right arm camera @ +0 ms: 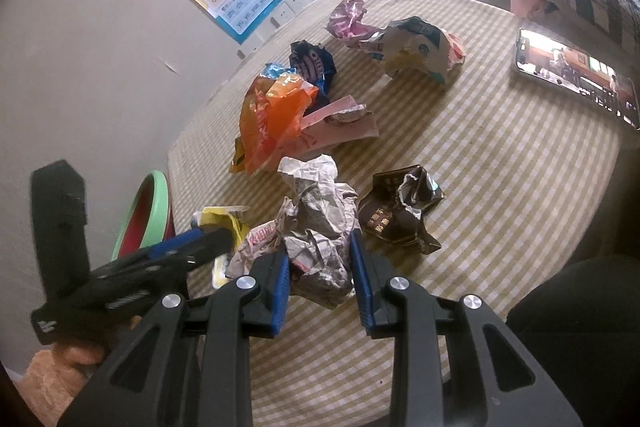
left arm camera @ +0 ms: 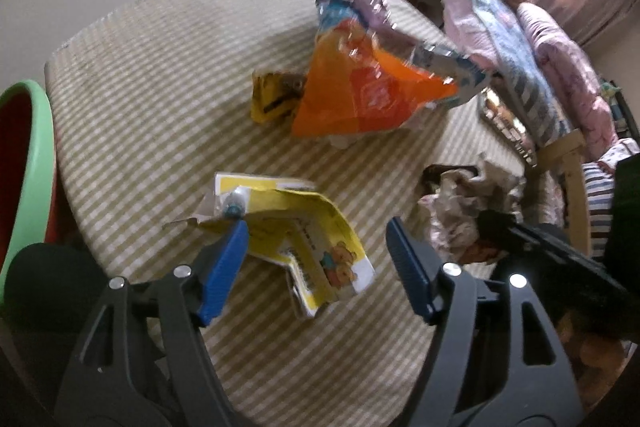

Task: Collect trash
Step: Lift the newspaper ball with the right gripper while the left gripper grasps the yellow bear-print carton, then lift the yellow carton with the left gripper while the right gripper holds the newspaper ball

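A torn yellow carton (left arm camera: pixel 296 231) lies flat on the checked table (left arm camera: pixel 160 67). My left gripper (left arm camera: pixel 316 247) is open just above it, its left finger over the carton's edge. An orange wrapper (left arm camera: pixel 360 95) and a small yellow wrapper (left arm camera: pixel 272 99) lie beyond. In the right wrist view my right gripper (right arm camera: pixel 320 267) has its jaws closed against a crumpled grey paper ball (right arm camera: pixel 320 223). The left gripper shows there at the left (right arm camera: pixel 188 247), over the yellow carton (right arm camera: pixel 220 219). A green bin (right arm camera: pixel 144 211) stands off the table's left edge; it also shows in the left wrist view (left arm camera: pixel 28 163).
More trash lies on the table: a brown wrapper (right arm camera: pixel 400 211), an orange wrapper (right arm camera: pixel 272 115), a dark blue wrapper (right arm camera: pixel 312 63), a pink sheet (right arm camera: pixel 344 131), a white-blue wrapper (right arm camera: pixel 416 47). A phone (right arm camera: pixel 576 75) lies at the right. A bed (left arm camera: pixel 520 27) is beyond.
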`<action>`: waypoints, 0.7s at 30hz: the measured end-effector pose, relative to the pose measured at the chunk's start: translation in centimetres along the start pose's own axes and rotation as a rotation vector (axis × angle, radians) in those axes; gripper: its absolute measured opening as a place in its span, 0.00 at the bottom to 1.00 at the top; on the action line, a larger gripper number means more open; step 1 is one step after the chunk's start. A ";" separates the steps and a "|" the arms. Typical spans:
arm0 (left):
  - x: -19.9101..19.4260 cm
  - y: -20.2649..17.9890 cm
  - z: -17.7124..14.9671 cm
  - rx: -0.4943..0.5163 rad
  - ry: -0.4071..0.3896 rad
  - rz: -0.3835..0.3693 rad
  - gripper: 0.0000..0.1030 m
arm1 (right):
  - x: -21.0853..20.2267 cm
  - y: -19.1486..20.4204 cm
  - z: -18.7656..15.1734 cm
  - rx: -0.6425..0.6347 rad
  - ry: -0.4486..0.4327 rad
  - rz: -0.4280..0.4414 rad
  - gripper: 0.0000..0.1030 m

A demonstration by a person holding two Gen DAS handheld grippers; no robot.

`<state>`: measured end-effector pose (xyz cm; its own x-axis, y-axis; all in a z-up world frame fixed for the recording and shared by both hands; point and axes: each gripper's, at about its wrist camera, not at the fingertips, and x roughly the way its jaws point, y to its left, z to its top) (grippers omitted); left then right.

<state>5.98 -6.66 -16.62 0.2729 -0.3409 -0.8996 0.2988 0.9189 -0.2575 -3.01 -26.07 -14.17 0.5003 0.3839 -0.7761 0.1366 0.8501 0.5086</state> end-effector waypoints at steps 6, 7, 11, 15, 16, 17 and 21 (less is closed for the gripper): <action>2.5 0.5 -1.1 -0.015 0.085 0.018 0.64 | 0.3 -0.1 0.0 0.003 0.014 0.005 0.27; 2.4 0.6 -1.2 -0.021 0.077 0.020 0.62 | 0.4 -0.1 -0.1 0.003 0.015 0.006 0.27; 1.4 0.6 -1.2 -0.009 0.043 0.014 0.34 | 0.6 -0.1 0.0 0.007 0.018 0.006 0.27; -0.1 1.2 -0.9 -0.014 -0.010 0.033 0.31 | 0.8 0.0 -0.1 0.002 0.023 0.003 0.27; -0.5 1.3 -0.8 -0.019 -0.025 0.036 0.31 | 0.9 0.0 -0.1 0.001 0.024 0.001 0.27; -1.0 1.5 -0.8 -0.022 -0.040 0.039 0.31 | 0.9 0.0 -0.1 0.000 0.026 0.000 0.27; -2.8 2.1 -0.6 -0.028 -0.097 0.056 0.31 | 1.2 0.1 0.0 -0.008 0.033 -0.006 0.27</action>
<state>5.28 -3.59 -14.83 0.3759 -0.3053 -0.8749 0.2550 0.9418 -0.2191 -2.44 -25.55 -15.06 0.4708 0.3904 -0.7912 0.1326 0.8552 0.5010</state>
